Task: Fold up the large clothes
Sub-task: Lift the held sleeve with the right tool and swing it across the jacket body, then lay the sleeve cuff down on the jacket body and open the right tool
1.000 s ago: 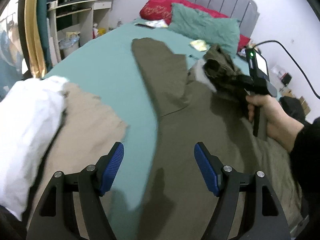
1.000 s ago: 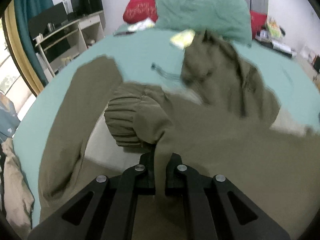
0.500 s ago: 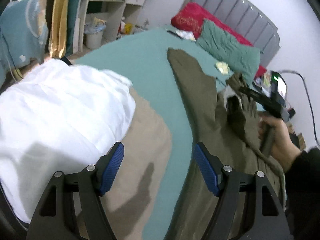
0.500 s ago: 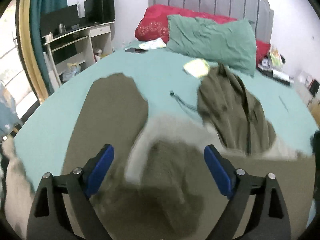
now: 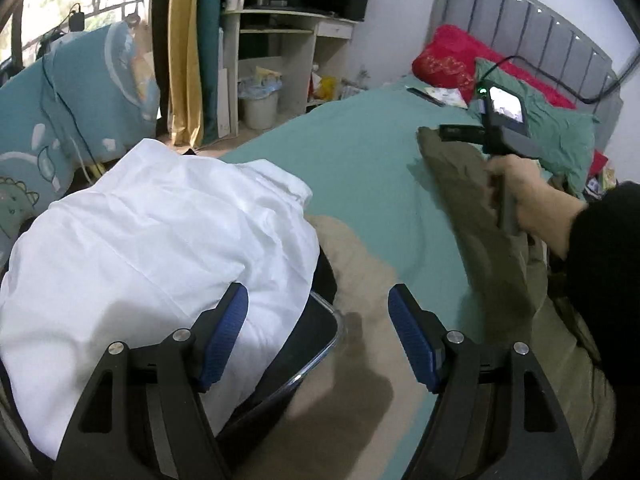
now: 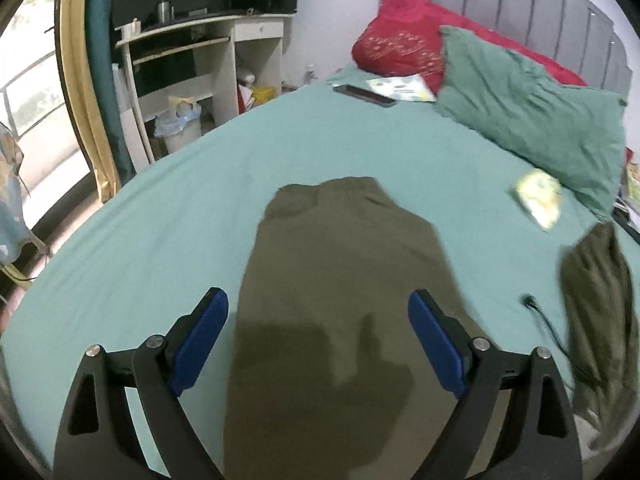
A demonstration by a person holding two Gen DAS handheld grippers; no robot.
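Both grippers gape, holding nothing: left gripper point(image 5: 318, 336) over a tan cloth point(image 5: 352, 364) beside a white pile point(image 5: 152, 240), right gripper point(image 6: 318, 344) above the olive garment point(image 6: 340, 300) spread on the teal bed point(image 6: 160, 220). Risk, as I judge it: a pinch taking only the top layer would drag the garment askew. Its bunched far part point(image 6: 596, 304) may also snag a fold.

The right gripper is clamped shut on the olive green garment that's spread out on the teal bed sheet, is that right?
Not quite. The right gripper is open, its blue pads wide apart and gripping nothing, as the right wrist view shows. The olive green garment does lie spread on the teal bed sheet.
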